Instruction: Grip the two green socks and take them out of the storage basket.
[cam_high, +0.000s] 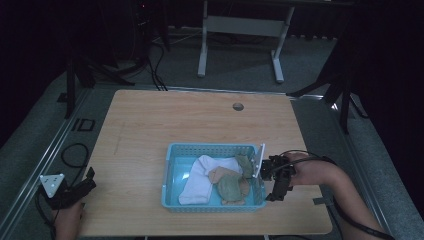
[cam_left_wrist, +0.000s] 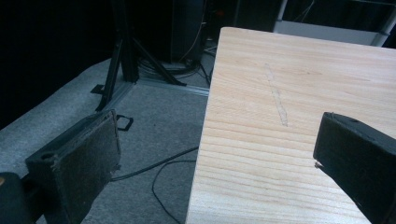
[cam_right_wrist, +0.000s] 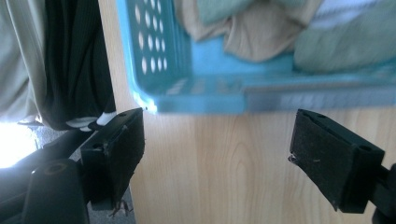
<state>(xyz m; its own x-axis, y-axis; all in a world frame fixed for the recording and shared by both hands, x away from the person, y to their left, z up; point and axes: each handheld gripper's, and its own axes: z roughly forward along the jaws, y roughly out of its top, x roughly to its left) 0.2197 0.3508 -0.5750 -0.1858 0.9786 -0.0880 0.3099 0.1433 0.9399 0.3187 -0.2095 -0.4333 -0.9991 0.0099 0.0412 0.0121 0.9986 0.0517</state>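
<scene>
A blue perforated basket (cam_high: 215, 205) stands at the table's front middle. It holds a white sock (cam_high: 200, 181), a tan sock (cam_high: 220, 173) and a green sock (cam_high: 230, 188). My right gripper (cam_high: 270, 182) hovers just off the basket's right wall, open, with nothing between its fingers. In the right gripper view the basket wall (cam_right_wrist: 154, 56) is close ahead of the right gripper (cam_right_wrist: 219, 130), with the tan sock (cam_right_wrist: 252, 32) and green sock (cam_right_wrist: 341, 42) inside. My left gripper (cam_high: 91, 181) sits at the table's front left corner, far from the basket. The left gripper (cam_left_wrist: 217, 140) is open and holds nothing.
The wooden table (cam_high: 150, 125) has a small round hole (cam_high: 238, 106) near its far edge. Its left edge (cam_left_wrist: 205, 140) drops to grey carpet with a loose cable (cam_left_wrist: 163, 168). Black stand legs (cam_left_wrist: 123, 60) and a white desk frame (cam_high: 240, 30) stand beyond.
</scene>
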